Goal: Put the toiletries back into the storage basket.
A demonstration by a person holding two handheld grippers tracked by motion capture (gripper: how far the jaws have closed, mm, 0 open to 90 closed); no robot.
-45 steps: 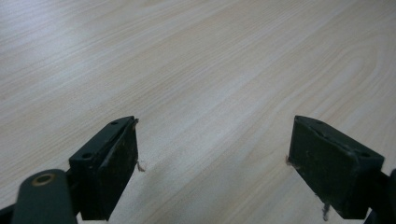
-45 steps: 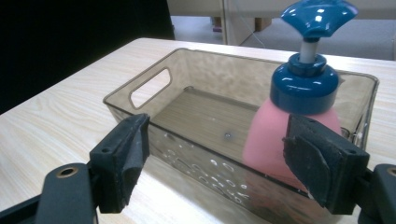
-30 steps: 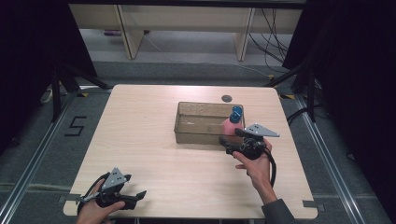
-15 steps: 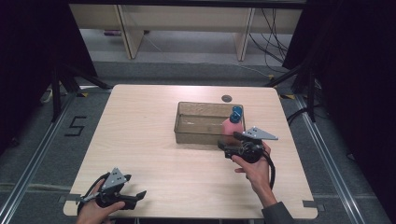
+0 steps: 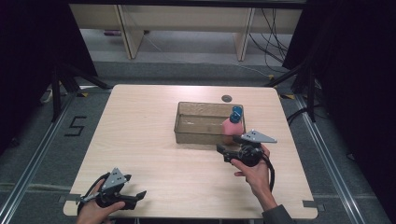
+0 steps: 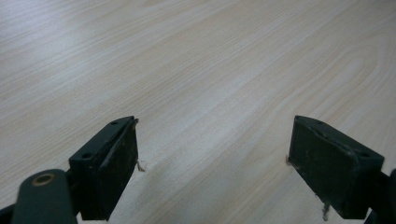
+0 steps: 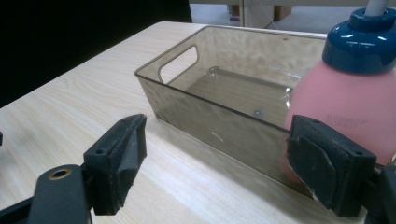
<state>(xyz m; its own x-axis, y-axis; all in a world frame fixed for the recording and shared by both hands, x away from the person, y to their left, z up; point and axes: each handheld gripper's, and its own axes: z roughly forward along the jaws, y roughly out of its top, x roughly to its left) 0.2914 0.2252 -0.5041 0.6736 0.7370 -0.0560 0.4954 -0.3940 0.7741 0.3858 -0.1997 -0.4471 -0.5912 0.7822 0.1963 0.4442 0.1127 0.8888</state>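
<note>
Two black jaws of the left gripper (image 6: 212, 168) rise from the bottom of the left gripper view, standing wide apart with nothing between them. Beneath and beyond them stretches the pale wood-grain table (image 6: 210, 70), its lines running diagonally. Small frayed bits cling to the inner edges of the pads (image 6: 123, 158), which hover just above the surface.
</note>
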